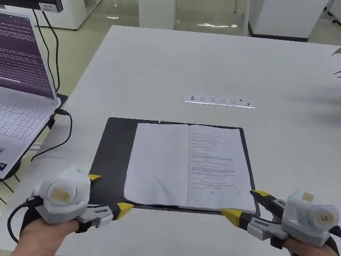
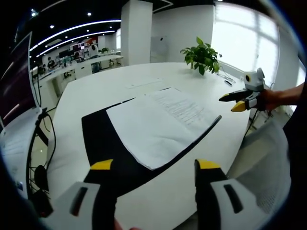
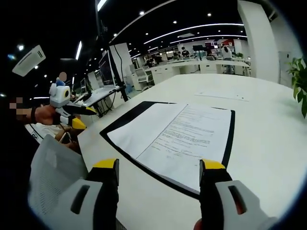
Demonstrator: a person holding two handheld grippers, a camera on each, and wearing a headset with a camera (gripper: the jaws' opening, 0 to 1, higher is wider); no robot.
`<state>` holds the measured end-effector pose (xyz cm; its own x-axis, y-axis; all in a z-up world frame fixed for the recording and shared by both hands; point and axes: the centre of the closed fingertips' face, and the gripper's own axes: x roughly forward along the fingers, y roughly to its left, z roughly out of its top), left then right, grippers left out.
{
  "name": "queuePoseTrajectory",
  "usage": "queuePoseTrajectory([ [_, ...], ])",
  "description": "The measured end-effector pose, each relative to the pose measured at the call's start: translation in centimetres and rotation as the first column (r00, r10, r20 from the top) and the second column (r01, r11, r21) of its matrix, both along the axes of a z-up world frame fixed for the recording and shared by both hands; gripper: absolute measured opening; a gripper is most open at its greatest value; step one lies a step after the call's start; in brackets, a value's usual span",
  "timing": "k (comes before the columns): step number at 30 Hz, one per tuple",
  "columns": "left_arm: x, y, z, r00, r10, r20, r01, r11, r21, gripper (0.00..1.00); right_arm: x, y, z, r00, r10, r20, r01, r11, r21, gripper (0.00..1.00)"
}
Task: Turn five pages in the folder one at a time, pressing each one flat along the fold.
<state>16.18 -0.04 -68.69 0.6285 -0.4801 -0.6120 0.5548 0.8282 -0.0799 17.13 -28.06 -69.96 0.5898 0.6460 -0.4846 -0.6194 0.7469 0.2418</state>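
Observation:
A black folder (image 1: 114, 154) lies open on the white table, with a blank page (image 1: 157, 162) on the left and a printed page (image 1: 216, 165) on the right. My left gripper (image 1: 109, 194) hovers open at the folder's near left corner, nothing between its yellow-tipped fingers. My right gripper (image 1: 246, 205) stands open at the near right corner, just off the printed page. In the left gripper view the folder (image 2: 103, 143) lies ahead of the open left gripper (image 2: 156, 165). The right gripper view has the printed page (image 3: 192, 139) ahead of the open right gripper (image 3: 159, 165).
An open laptop (image 1: 21, 106) with a cable (image 1: 58, 138) sits at the table's left edge. A flush power strip (image 1: 218, 101) lies beyond the folder. A potted plant (image 2: 201, 56) stands at the far right side. A mesh chair (image 3: 55, 172) is near the table's front.

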Motion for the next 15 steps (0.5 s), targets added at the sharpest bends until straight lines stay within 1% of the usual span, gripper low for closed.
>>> queuePoseTrajectory([
  [4, 0.0, -0.1, 0.4, 1.0, 0.003, 0.01, -0.003, 1.0, -0.011, 0.67, -0.2, 0.1, 0.3, 1.0, -0.004, 0.006, 0.004, 1.0, 0.009, 0.68],
  [9, 0.1, -0.2, 0.9, 1.0, 0.005, 0.026, -0.004, 1.0, -0.02, 0.69, -0.5, 0.4, 0.4, 1.0, -0.004, 0.003, 0.004, 1.0, 0.011, 0.7],
  [15, 0.1, -0.3, 1.2, 1.0, -0.001, 0.03, 0.002, 1.0, -0.025, 0.7, -0.8, 0.3, 0.6, 1.0, -0.013, 0.008, 0.013, 1.0, 0.014, 0.72],
])
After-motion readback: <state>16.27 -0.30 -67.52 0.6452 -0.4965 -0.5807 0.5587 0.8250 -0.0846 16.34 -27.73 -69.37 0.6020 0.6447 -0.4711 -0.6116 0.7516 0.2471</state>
